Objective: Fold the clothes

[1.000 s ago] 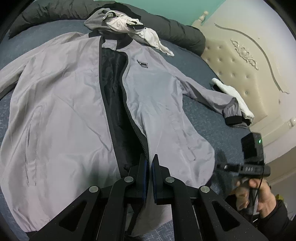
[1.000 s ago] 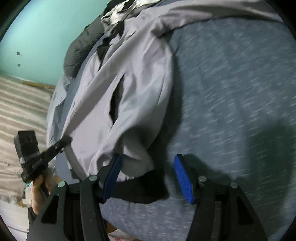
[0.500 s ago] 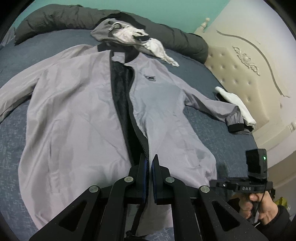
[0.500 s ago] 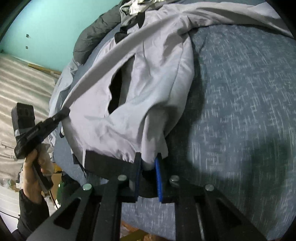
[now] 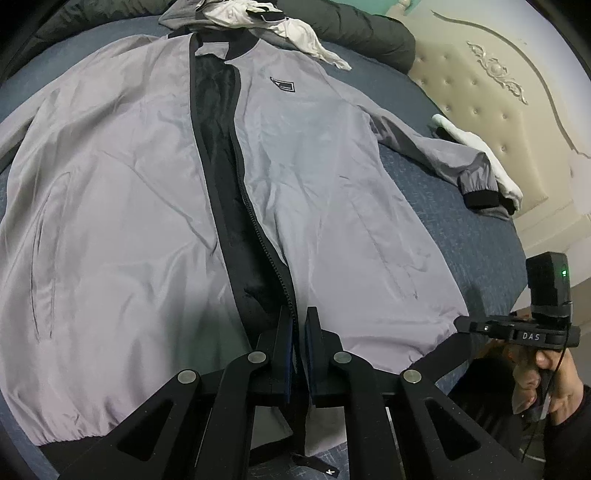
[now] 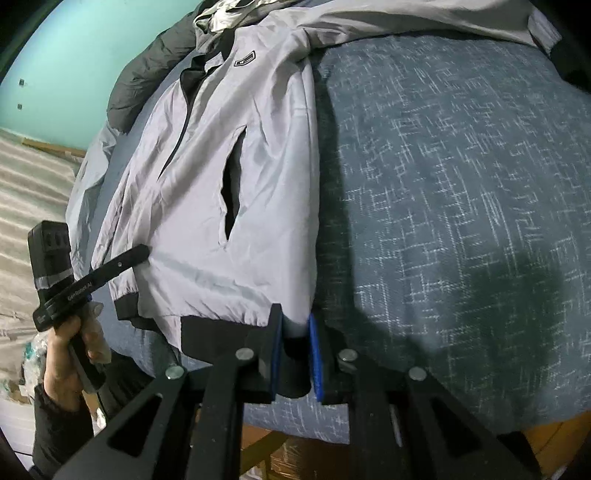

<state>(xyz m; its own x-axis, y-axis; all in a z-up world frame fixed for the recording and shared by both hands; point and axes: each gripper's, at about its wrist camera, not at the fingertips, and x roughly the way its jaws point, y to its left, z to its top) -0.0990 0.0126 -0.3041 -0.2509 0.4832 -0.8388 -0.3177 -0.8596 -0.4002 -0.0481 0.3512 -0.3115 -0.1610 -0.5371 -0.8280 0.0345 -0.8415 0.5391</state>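
A grey zip jacket (image 5: 351,192) with black lining, collar and hem lies front-up and unzipped on the bed. My left gripper (image 5: 300,315) sits at the bottom of the open front. The zipper edge runs in between its pads, which press on it while the jaws are opening slightly. My right gripper (image 6: 294,317) is shut on the jacket's (image 6: 240,166) hem corner, with grey fabric and black hem band pinched between the blue pads (image 6: 314,347). In the left wrist view the right gripper (image 5: 463,325), in a person's hand, holds that same corner.
The bed has a blue patterned cover (image 6: 443,184). A pile of clothes (image 5: 258,18) and a dark duvet (image 5: 369,33) lie beyond the collar. A white cloth (image 5: 476,147) sits by the far cuff near the padded headboard (image 5: 498,92). The bed's near edge (image 6: 369,435) is just under my right gripper.
My right gripper's jaws closed on the hem corner and drew that side of the jacket straight. My left gripper stayed on the zipper edge and sank closer to the jacket.
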